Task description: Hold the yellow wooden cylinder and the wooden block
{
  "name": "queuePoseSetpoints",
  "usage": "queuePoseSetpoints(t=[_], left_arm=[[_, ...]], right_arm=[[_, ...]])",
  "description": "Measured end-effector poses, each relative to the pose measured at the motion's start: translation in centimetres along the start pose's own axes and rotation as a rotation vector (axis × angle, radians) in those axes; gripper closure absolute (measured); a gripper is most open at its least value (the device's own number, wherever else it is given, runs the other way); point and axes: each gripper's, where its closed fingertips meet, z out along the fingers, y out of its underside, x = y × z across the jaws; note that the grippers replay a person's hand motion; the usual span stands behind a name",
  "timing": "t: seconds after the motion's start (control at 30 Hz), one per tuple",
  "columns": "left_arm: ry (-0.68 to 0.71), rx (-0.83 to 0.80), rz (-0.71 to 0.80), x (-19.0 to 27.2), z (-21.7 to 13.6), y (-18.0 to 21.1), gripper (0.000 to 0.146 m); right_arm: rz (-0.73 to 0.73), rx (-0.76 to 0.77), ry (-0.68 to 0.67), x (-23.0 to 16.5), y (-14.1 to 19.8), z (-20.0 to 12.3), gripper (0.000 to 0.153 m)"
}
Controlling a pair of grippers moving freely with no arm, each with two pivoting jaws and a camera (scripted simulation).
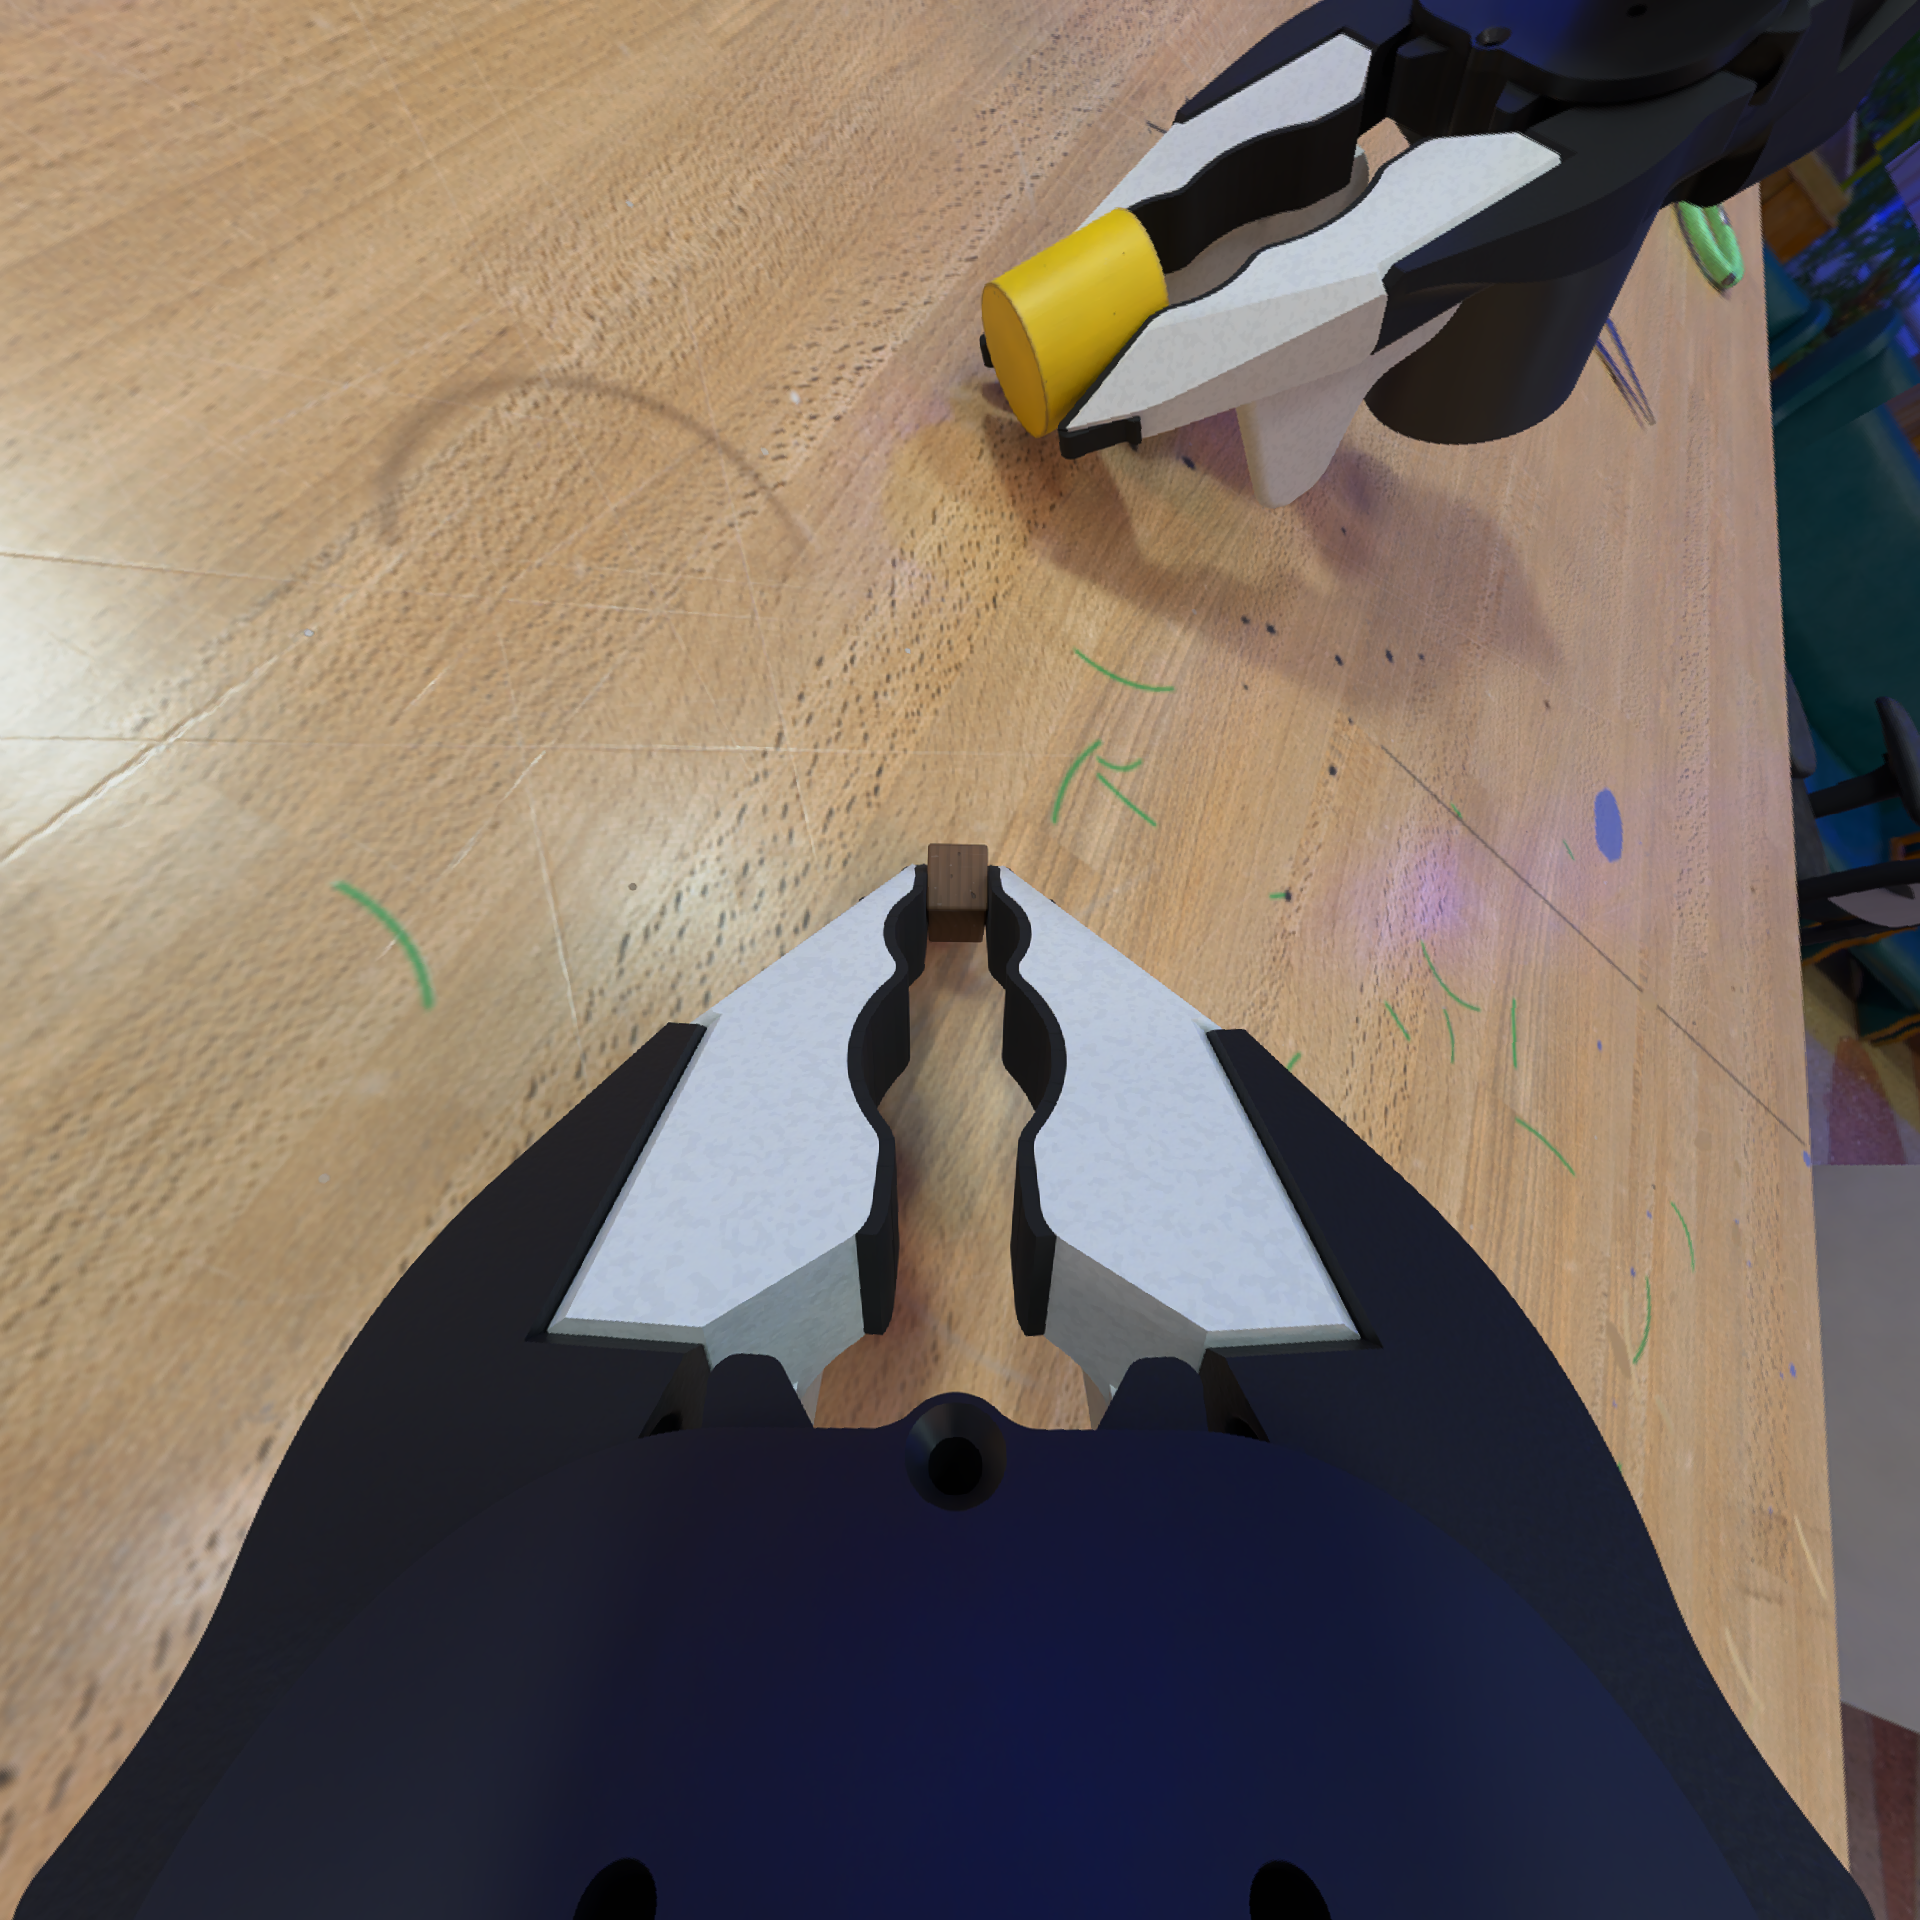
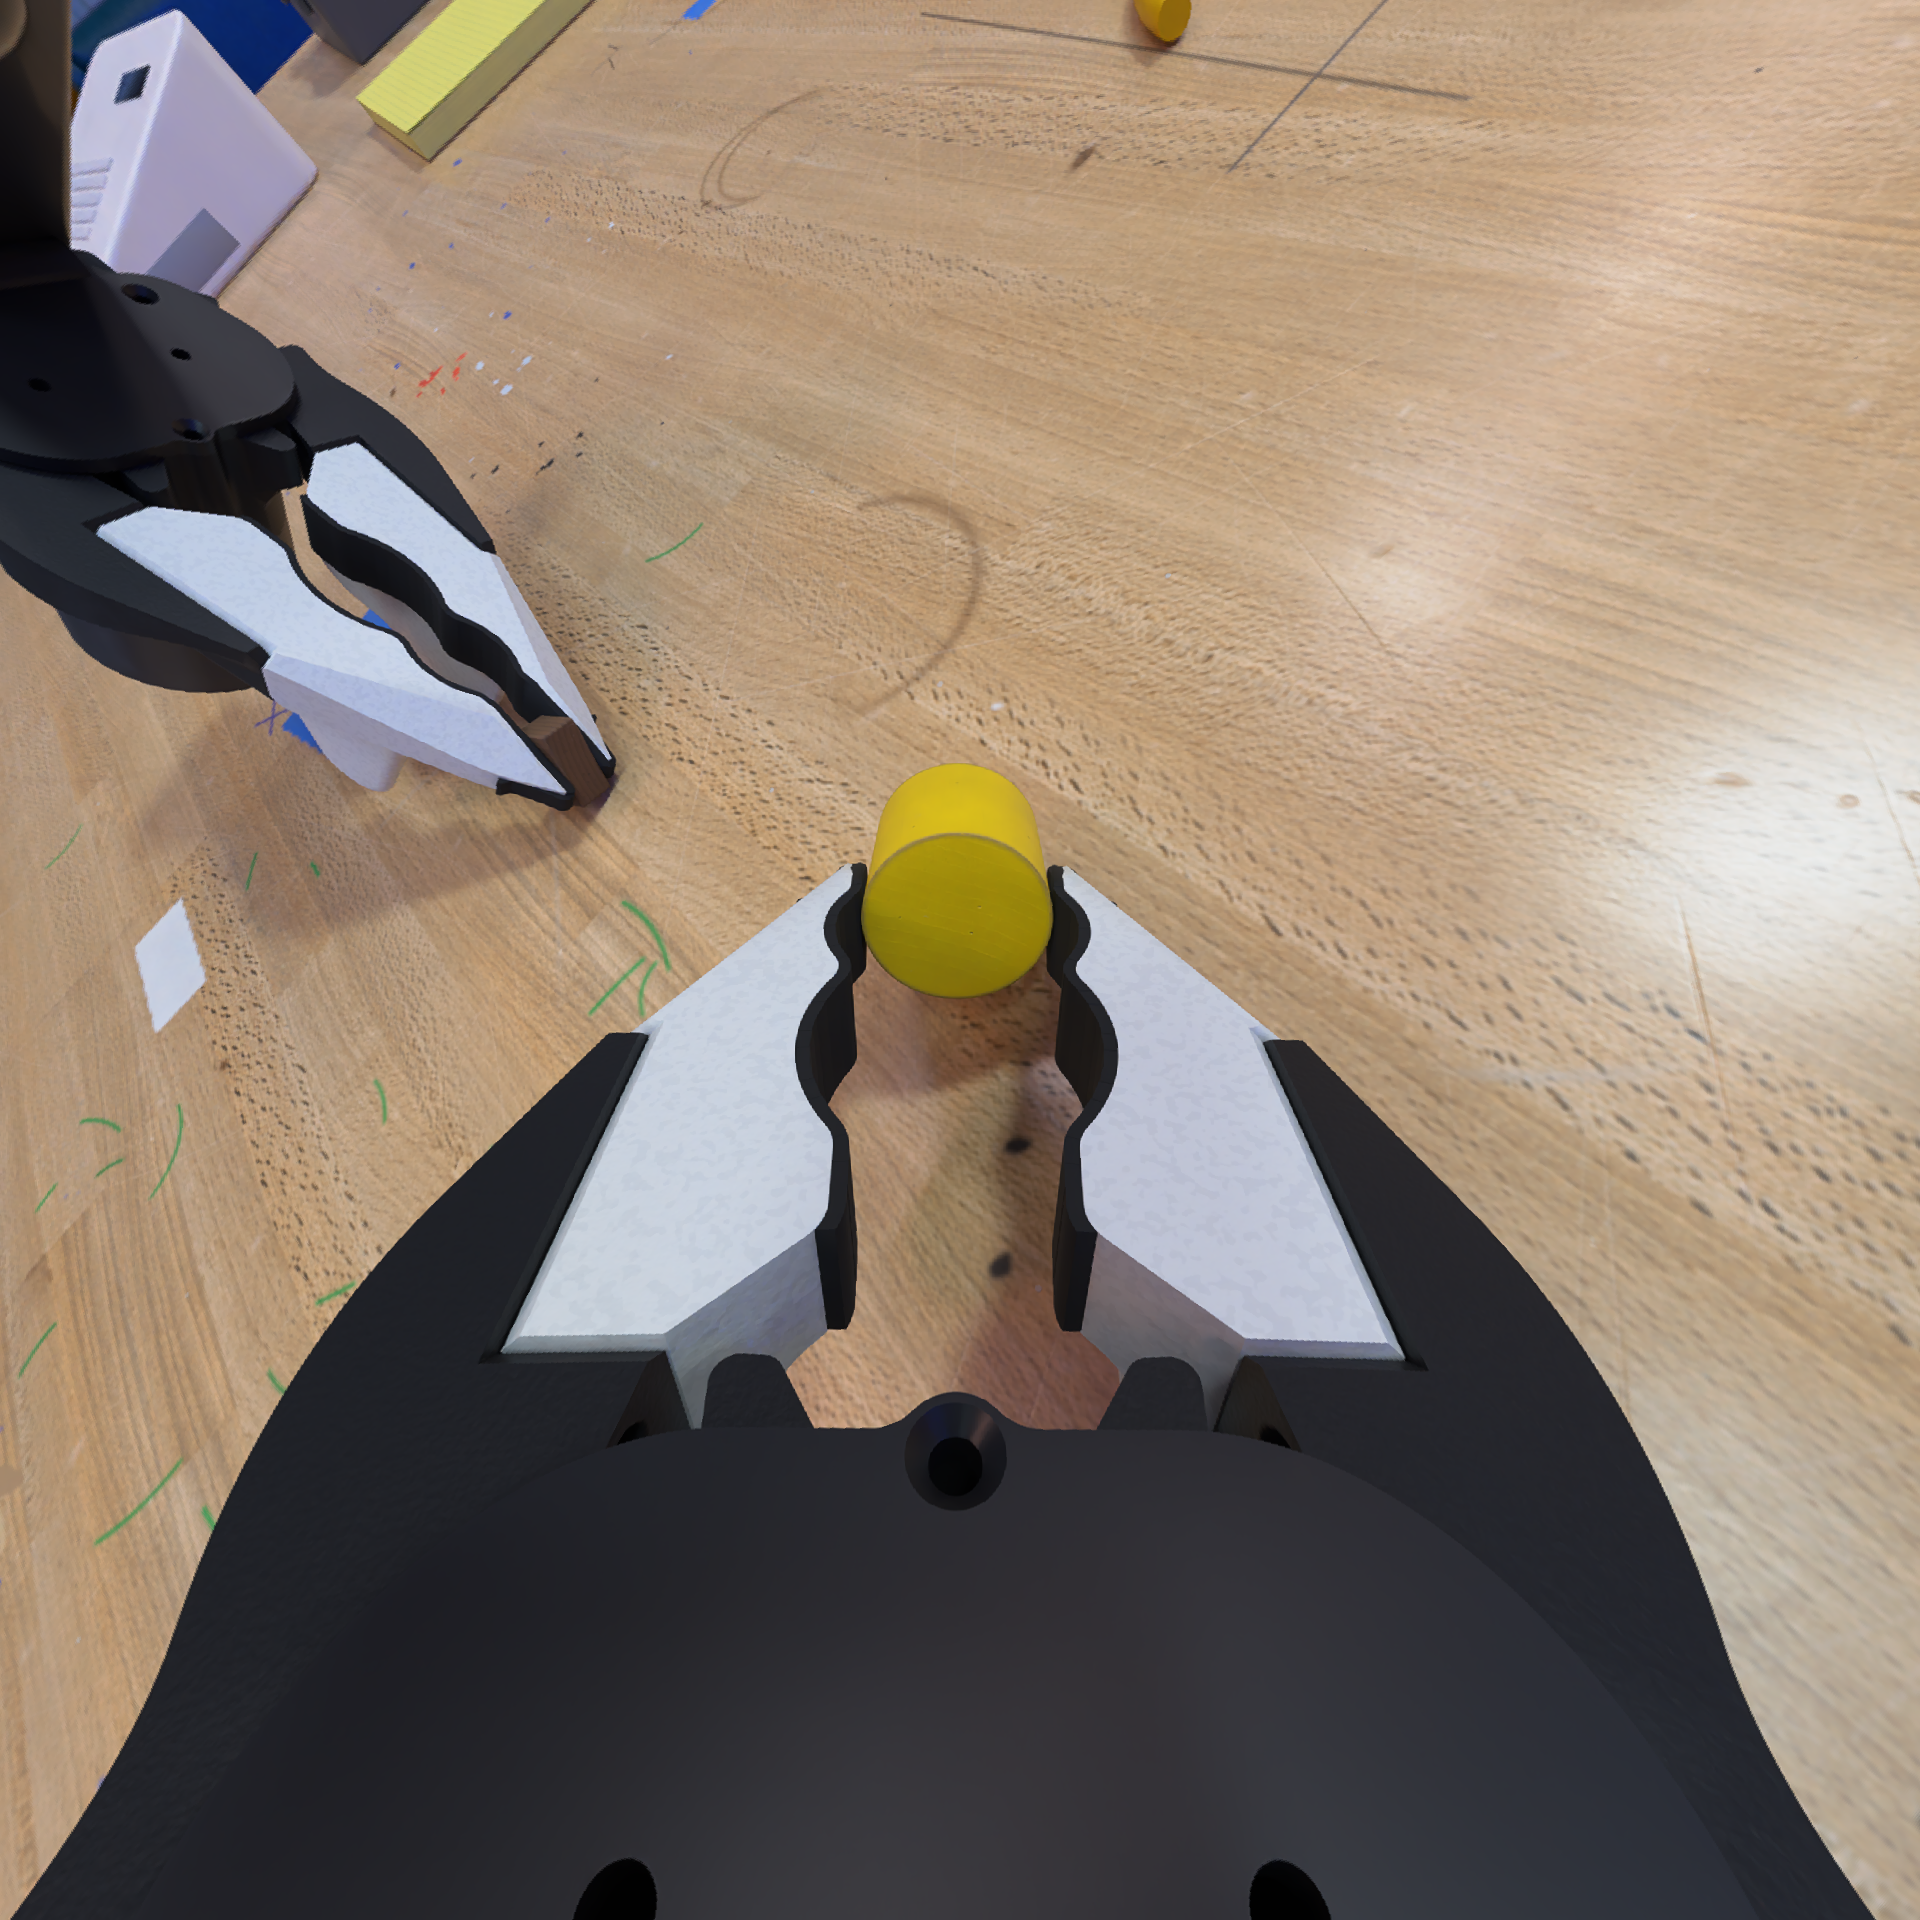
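My left gripper (image 1: 956,896) is shut on a small brown wooden block (image 1: 957,891) at its fingertips, low over the wooden table (image 1: 520,623). My right gripper (image 2: 956,914) is shut on a yellow wooden cylinder (image 2: 956,894) that lies on its side between the fingertips, just above the table. The right gripper (image 1: 1081,353) with the cylinder (image 1: 1070,317) also shows at the top right of the left wrist view. The left gripper (image 2: 582,774) with the block (image 2: 577,764) shows at the left of the right wrist view.
A yellow flat block (image 2: 468,62) and a white box (image 2: 177,156) stand at the far left of the table. A small yellow piece (image 2: 1162,19) lies at the far edge. A green ring (image 1: 1709,244) lies near the table's right edge (image 1: 1787,935).
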Motion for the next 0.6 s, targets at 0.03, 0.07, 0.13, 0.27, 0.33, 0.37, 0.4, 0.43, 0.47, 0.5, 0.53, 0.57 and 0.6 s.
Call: queuePoseSetpoints(t=[0.03, 0.07, 0.13, 0.27, 0.33, 0.37, 0.4, 0.43, 0.47, 0.5, 0.53, 0.57, 0.6], left_arm=[[0.002, 0.002, -0.003, -0.01, -0.02, -0.02, 0.136], [0.005, 0.002, -0.005, 0.0, -0.03, -0.02, 0.136], [0.006, 0.002, -0.005, 0.0, -0.02, -0.02, 0.136], [0.004, 0.002, -0.001, 0.02, -0.02, -0.01, 0.136], [0.006, 0.004, -0.003, 0.03, -0.05, -0.04, 0.136], [0.007, 0.006, -0.004, 0.04, -0.07, -0.05, 0.136], [0.009, 0.007, -0.004, 0.06, -0.08, -0.06, 0.136], [0.012, 0.008, -0.005, 0.08, -0.1, -0.06, 0.136], [0.014, 0.008, -0.005, 0.12, -0.1, -0.05, 0.136], [0.016, 0.007, -0.006, 0.14, -0.1, -0.02, 0.136], [0.017, 0.006, -0.005, 0.16, -0.09, 0.0, 0.136], [0.017, 0.005, -0.004, 0.17, -0.08, 0.02, 0.136], [0.017, 0.003, -0.004, 0.18, -0.06, 0.04, 0.136]], right_arm=[[0.0, 0.0, 0.0, 0.0, 0.0, 0.0, 0.118], [0.0, -0.001, 0.0, 0.0, 0.01, 0.0, 0.118], [0.001, -0.001, 0.0, 0.01, 0.0, 0.0, 0.118], [0.0, -0.001, 0.0, -0.01, 0.0, 0.01, 0.118], [-0.002, -0.002, 0.0, -0.03, 0.01, 0.02, 0.118], [-0.004, -0.002, -0.001, -0.05, 0.02, 0.02, 0.118], [-0.006, -0.003, -0.001, -0.08, 0.03, 0.02, 0.118], [-0.009, -0.003, -0.001, -0.1, 0.04, 0.02, 0.118], [-0.011, -0.004, -0.002, -0.14, 0.05, 0.01, 0.118], [-0.013, -0.004, -0.003, -0.2, 0.06, -0.02, 0.118], [-0.015, -0.004, -0.006, -0.26, 0.07, -0.05, 0.118], [-0.015, -0.004, -0.009, -0.32, 0.08, -0.08, 0.118], [-0.015, -0.004, -0.013, -0.39, 0.09, -0.12, 0.118]])
